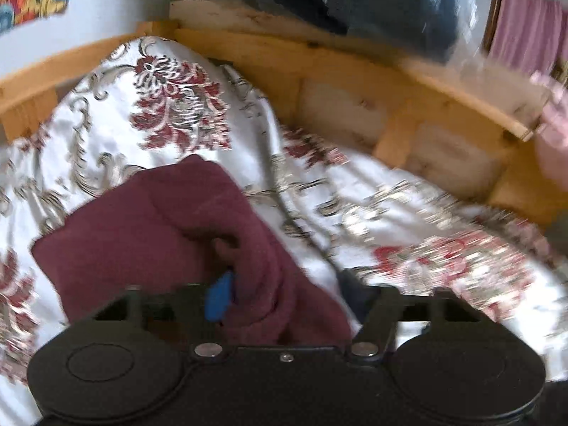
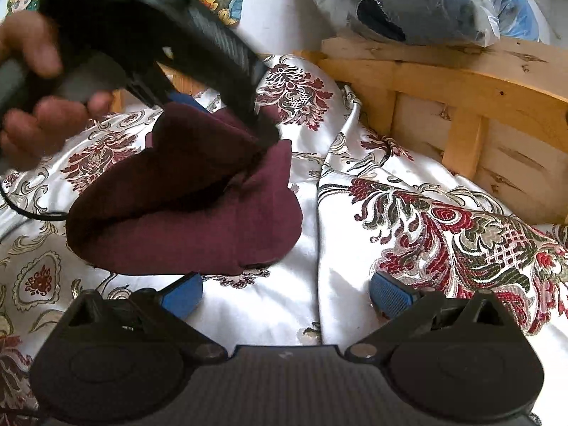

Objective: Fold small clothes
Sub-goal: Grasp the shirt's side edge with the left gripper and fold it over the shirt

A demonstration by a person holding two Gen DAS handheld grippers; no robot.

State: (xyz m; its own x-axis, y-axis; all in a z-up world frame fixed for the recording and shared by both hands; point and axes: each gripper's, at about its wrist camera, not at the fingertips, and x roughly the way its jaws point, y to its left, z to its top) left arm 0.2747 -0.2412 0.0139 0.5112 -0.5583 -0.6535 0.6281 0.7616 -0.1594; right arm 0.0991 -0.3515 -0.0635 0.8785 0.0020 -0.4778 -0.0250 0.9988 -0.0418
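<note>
A folded maroon garment [image 1: 159, 230] [image 2: 184, 220] lies bunched on the floral bedspread [image 1: 159, 106] [image 2: 443, 230]. My left gripper [image 1: 287, 294] [image 2: 223, 117] stands open over it. One of its blue pads [image 1: 218, 298] is tucked under a fold of the cloth, which drapes loosely between the spread fingers. A person's hand [image 2: 35, 117] holds that gripper at the upper left of the right wrist view. My right gripper [image 2: 285, 298] is open just in front of the garment, its blue pads [image 2: 390, 298] wide apart over bare bedspread, with nothing between them.
A wooden bed frame [image 1: 319, 56] [image 2: 461, 81] runs along the far side. A plastic bag with a dark blue item [image 1: 372, 0] [image 2: 426, 0] rests on top of it. A thin black cable [image 2: 28, 209] lies on the bedspread at left. Pink curtain [image 1: 525, 17] hangs at far right.
</note>
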